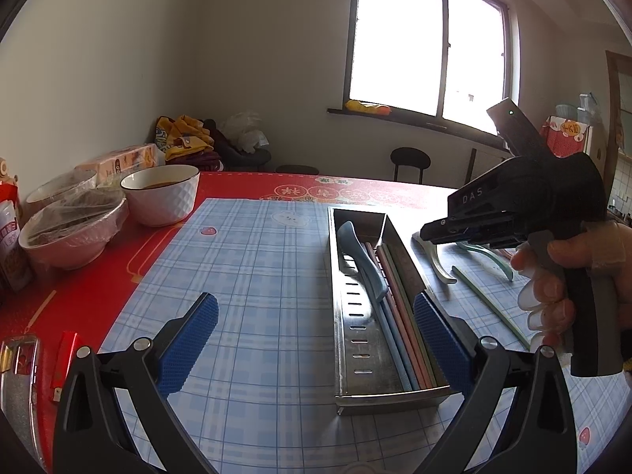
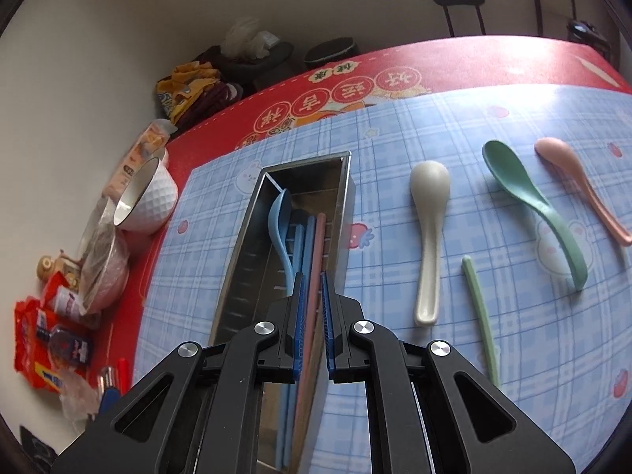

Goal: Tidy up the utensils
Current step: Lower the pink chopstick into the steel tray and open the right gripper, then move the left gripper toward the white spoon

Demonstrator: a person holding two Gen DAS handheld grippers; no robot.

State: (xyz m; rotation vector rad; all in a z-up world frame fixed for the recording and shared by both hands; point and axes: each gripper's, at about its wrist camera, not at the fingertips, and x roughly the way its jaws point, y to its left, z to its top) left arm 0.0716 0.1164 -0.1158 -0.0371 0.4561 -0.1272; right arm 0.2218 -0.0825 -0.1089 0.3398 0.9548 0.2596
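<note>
A long metal tray (image 1: pixel 335 276) (image 2: pixel 245 237) lies on the blue checked mat. It holds a blue spoon (image 1: pixel 363 260) (image 2: pixel 278 221) and several chopsticks (image 1: pixel 399 316), blue, pink and green. My right gripper (image 2: pixel 312 280) hovers over the tray's near end, open by a narrow gap. A pink chopstick (image 2: pixel 318 252) shows through the gap, lying in the tray untouched. Right of the tray lie a white spoon (image 2: pixel 428 237), a green chopstick (image 2: pixel 480 316), a green spoon (image 2: pixel 533 205) and a pink spoon (image 2: pixel 580 185). My left gripper (image 1: pixel 316 335) is wide open and holds nothing.
A white patterned bowl (image 1: pixel 160 193) and film-covered bowls (image 1: pixel 75 229) stand on the red cloth at the left. Snack packets (image 2: pixel 35 347) crowd the near left corner. A person's hand (image 1: pixel 553 276) grips the right tool's handle. A black stool (image 1: pixel 409 158) stands beyond the table.
</note>
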